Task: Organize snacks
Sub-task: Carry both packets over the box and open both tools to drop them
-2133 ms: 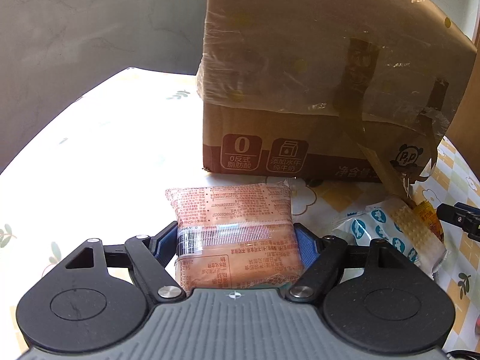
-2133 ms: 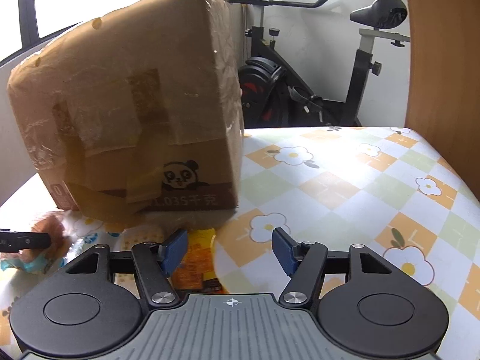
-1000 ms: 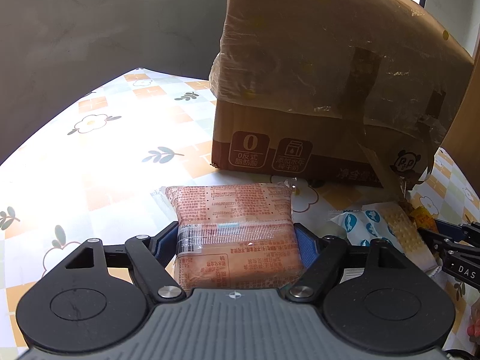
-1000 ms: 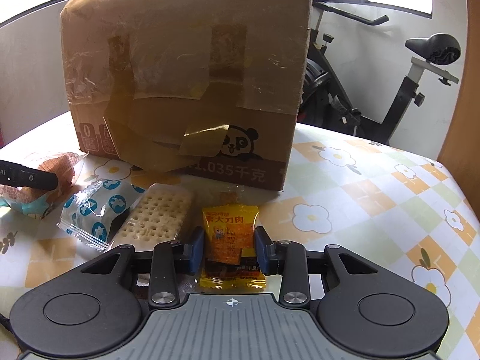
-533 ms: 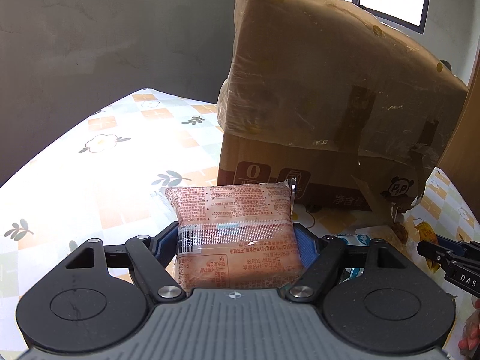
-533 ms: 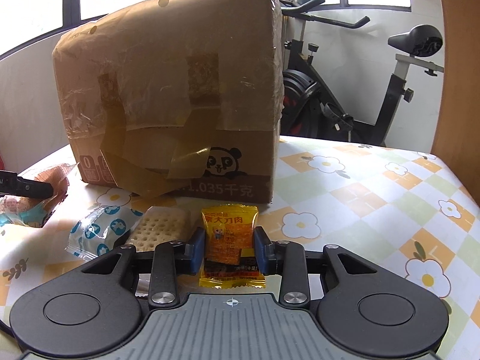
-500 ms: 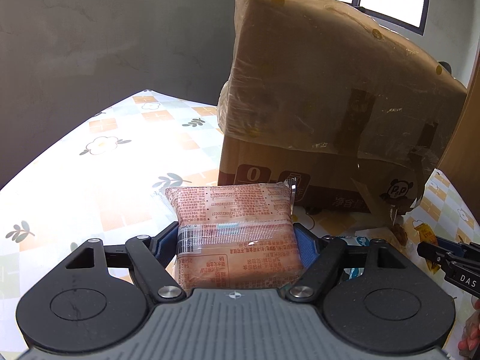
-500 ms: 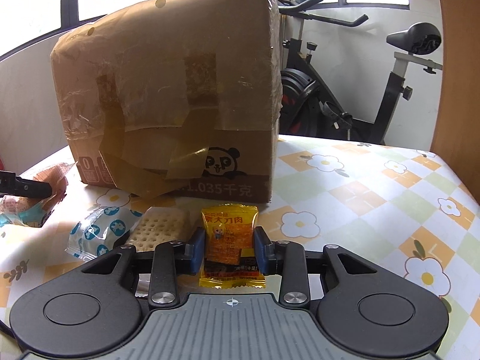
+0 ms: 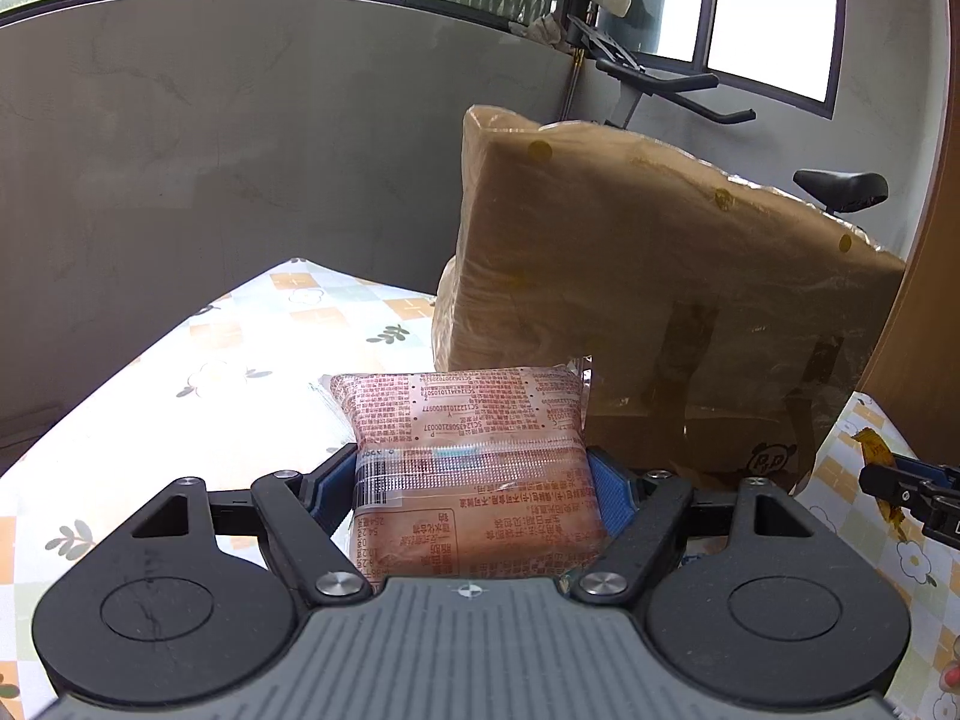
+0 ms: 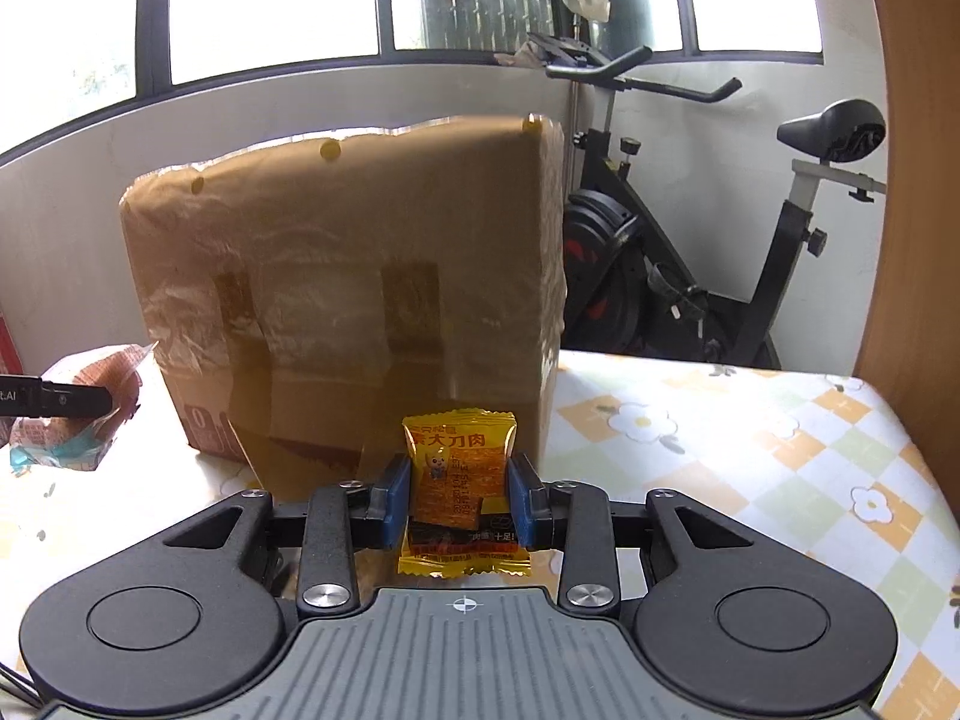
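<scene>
My left gripper (image 9: 471, 486) is shut on an orange-pink snack pack (image 9: 462, 456) and holds it above the table, in front of the left side of a tall taped cardboard box (image 9: 660, 324). My right gripper (image 10: 459, 501) is shut on a small yellow snack packet (image 10: 459, 474) and holds it up in front of the box (image 10: 360, 288). The left gripper with its pack (image 10: 78, 414) shows at the left edge of the right wrist view. The right gripper's tip (image 9: 912, 489) shows at the right edge of the left wrist view.
The table has a flowered checked cloth (image 10: 750, 462). An exercise bike (image 10: 690, 264) stands behind the table by the window. A wooden panel (image 10: 912, 180) rises at the right. A grey wall (image 9: 210, 150) lies behind the table's left side.
Both grippers have risen with their snacks. The box top now sits lower in both views, and the biscuit packs on the table have dropped out of sight.
</scene>
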`<move>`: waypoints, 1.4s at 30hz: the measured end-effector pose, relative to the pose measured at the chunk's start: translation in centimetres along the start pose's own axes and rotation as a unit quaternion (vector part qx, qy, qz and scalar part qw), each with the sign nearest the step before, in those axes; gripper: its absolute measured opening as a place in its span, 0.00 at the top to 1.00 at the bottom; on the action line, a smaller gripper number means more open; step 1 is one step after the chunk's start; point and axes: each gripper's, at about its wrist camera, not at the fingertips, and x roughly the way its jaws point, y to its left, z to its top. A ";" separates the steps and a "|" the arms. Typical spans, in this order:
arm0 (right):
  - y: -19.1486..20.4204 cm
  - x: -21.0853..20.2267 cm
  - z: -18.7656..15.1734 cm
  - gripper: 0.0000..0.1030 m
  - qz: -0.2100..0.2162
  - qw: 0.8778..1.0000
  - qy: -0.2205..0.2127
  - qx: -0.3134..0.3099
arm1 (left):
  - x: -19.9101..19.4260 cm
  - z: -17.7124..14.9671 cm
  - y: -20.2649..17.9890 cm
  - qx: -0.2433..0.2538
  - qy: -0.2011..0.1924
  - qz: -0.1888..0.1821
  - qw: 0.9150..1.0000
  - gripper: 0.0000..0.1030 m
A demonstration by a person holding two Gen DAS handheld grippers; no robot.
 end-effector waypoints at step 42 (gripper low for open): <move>2.0 -1.9 16.8 0.70 0.041 0.989 -0.120 -0.079 | -3.5 15.7 -7.2 0.082 -0.149 -0.073 0.983 0.22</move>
